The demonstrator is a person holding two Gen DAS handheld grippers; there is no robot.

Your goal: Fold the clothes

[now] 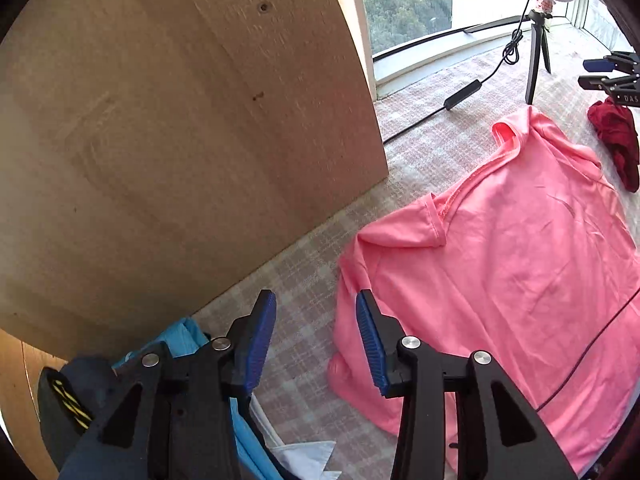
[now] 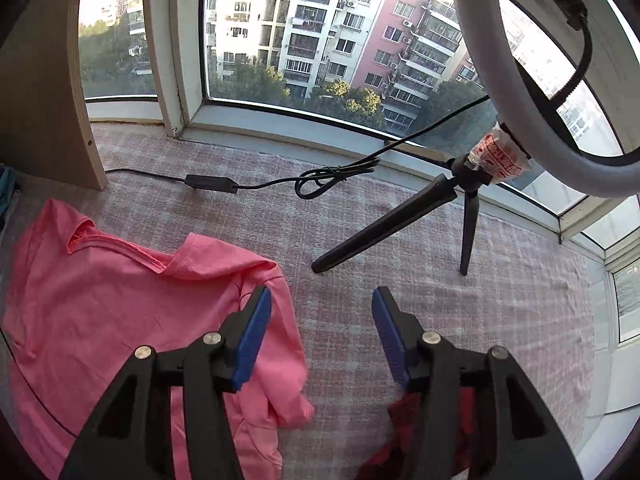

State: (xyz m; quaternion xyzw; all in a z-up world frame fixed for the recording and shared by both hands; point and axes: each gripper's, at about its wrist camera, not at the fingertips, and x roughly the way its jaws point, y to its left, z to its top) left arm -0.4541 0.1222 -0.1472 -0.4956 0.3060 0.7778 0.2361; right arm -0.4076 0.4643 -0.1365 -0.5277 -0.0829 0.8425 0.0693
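Note:
A pink T-shirt (image 1: 500, 248) lies spread flat on the checked cloth, its neckline toward the window. My left gripper (image 1: 316, 312) hovers open just off the shirt's left sleeve, with nothing between its blue pads. In the right wrist view the same pink T-shirt (image 2: 120, 304) fills the lower left. My right gripper (image 2: 322, 312) is open above the cloth by the shirt's right sleeve and holds nothing. It also shows in the left wrist view as the right gripper (image 1: 596, 73), at the far right edge, open.
A wooden panel (image 1: 180, 140) stands left of the shirt. A dark red garment (image 1: 616, 140) lies to the shirt's right, and blue clothes (image 1: 188, 340) are heaped under my left gripper. A ring light on a black tripod (image 2: 460, 208) and its cable (image 2: 208, 182) sit by the window.

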